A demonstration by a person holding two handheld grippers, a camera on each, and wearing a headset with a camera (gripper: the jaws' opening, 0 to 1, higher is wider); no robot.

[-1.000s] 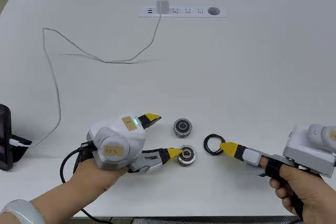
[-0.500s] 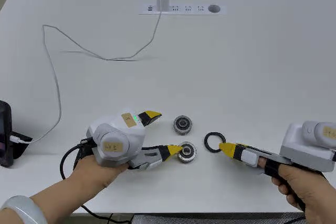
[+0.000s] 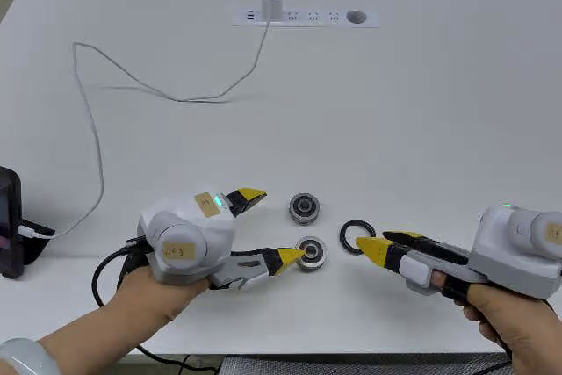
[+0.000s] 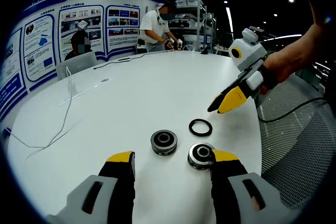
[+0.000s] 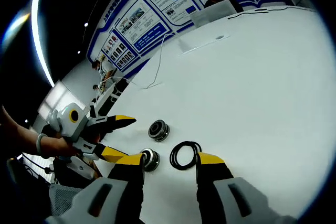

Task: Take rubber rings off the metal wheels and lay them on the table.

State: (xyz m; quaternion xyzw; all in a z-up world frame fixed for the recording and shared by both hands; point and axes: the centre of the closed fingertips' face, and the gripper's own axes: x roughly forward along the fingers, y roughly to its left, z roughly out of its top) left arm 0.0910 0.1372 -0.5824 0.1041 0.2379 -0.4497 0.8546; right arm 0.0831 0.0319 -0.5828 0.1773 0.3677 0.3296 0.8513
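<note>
The left gripper [image 3: 283, 224] is open, and one yellow tip sits right against the near wheel [image 3: 311, 253]. The other wheel [image 3: 305, 208] sits just behind the near wheel and looks like it has a dark ring on. A loose ring [image 3: 344, 233] lies flat just right of the near wheel. The right gripper [image 3: 373, 241] is open too, with its tips just past that ring.

If the left tip pushes, the near wheel could slide away, because the white table [image 3: 421, 111] looks smooth. A bump from the right tips could knock the loose ring.

A cable [image 3: 88, 129] and a power strip [image 3: 307, 18] lie far behind the near wheel. Way beyond are posters [image 4: 79, 24] and a person [image 4: 152, 27].
</note>
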